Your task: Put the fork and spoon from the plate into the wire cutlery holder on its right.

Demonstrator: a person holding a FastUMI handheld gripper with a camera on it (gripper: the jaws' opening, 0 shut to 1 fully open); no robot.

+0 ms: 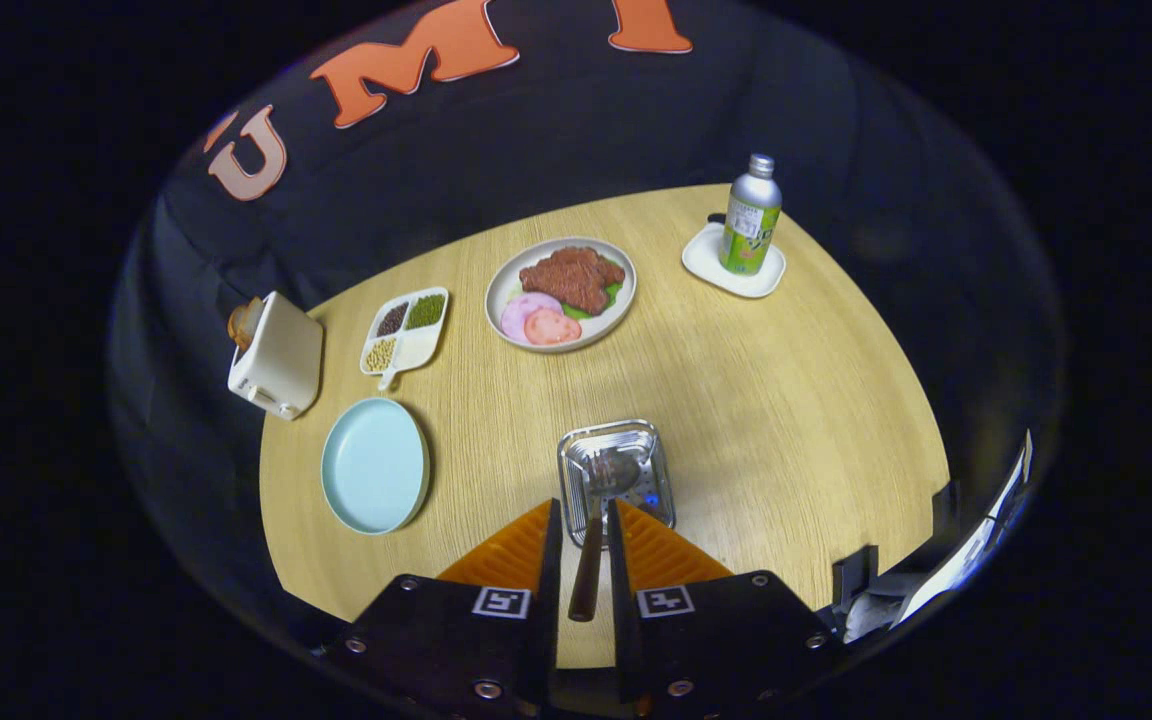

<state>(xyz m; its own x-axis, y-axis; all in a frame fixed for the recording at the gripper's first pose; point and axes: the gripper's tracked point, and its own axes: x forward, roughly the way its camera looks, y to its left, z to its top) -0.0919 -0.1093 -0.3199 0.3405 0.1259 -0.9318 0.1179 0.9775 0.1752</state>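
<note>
My gripper (584, 520) is shut on the brown handle of a spoon (587, 572), which runs forward between the fingers. The spoon's metal head hangs over the open top of the wire cutlery holder (652, 452), a shiny square basket seen from above just ahead of the fingertips. Whether the head touches the holder's bottom I cannot tell. The light blue plate (376, 465) lies to the left of the holder with nothing on it. What else lies inside the holder is hard to make out.
On the round wooden table (786, 400) beyond the holder are a plate of food (561, 293), a divided dish of beans (406, 328), and a can (751, 215) on a small white tray. A toaster (276, 357) stands at the left edge.
</note>
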